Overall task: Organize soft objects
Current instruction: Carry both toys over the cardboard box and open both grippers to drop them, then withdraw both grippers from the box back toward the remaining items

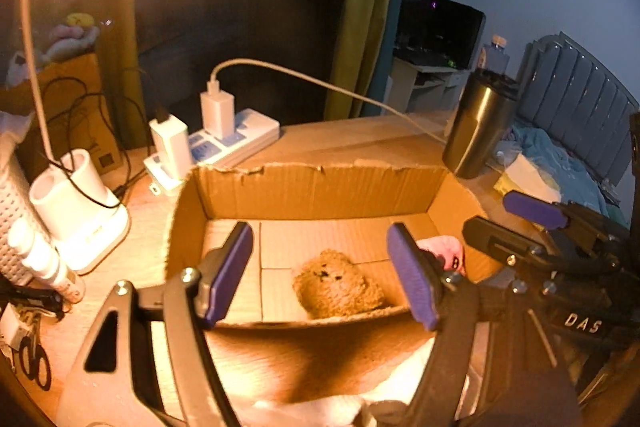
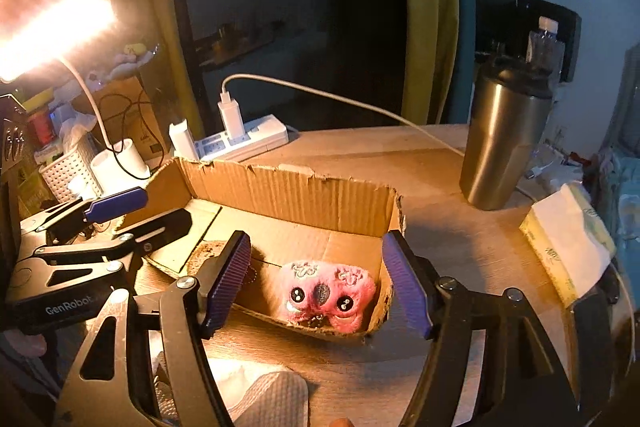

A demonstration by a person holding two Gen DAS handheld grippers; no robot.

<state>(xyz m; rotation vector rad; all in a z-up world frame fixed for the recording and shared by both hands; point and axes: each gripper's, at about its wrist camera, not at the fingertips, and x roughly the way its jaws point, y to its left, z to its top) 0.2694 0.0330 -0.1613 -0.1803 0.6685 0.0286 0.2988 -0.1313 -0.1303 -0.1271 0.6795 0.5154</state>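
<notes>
From the left wrist camera, the left gripper (image 1: 320,275) is hovering over the near wall of a shallow cardboard box (image 1: 320,191), its purple pads standing apart with nothing between them. A brown teddy bear (image 1: 338,285) is lying on the box floor at about 6 o'clock of the box, close to the near wall. A pink plush toy (image 1: 444,247) is peeking out at about 4 o'clock of the bear, partly hidden behind the right-hand pad. The right gripper (image 1: 516,223) is reaching in from 3 o'clock. A steel tumbler (image 1: 476,131) is standing outside the box at 1 o'clock, and a power strip (image 1: 224,143) is lying at 11 o'clock.

From the right wrist camera, the right gripper (image 2: 316,283) is also standing open and empty, framing the pink plush toy (image 2: 332,297), which is sitting in the box's near right corner. The left gripper (image 2: 132,211) is coming in from 9 o'clock, over the box's left wall.

Both toys appear to be in the box already. The risks from here seem small: the low, torn walls are giving little hold, so a pad catching the near wall on the way out could drag or tip the light box and spill a toy. The two grippers are working close together and could knock each other. A wide swing toward 1 o'clock could topple the tumbler or snag the white charging cable (image 2: 320,95).
</notes>
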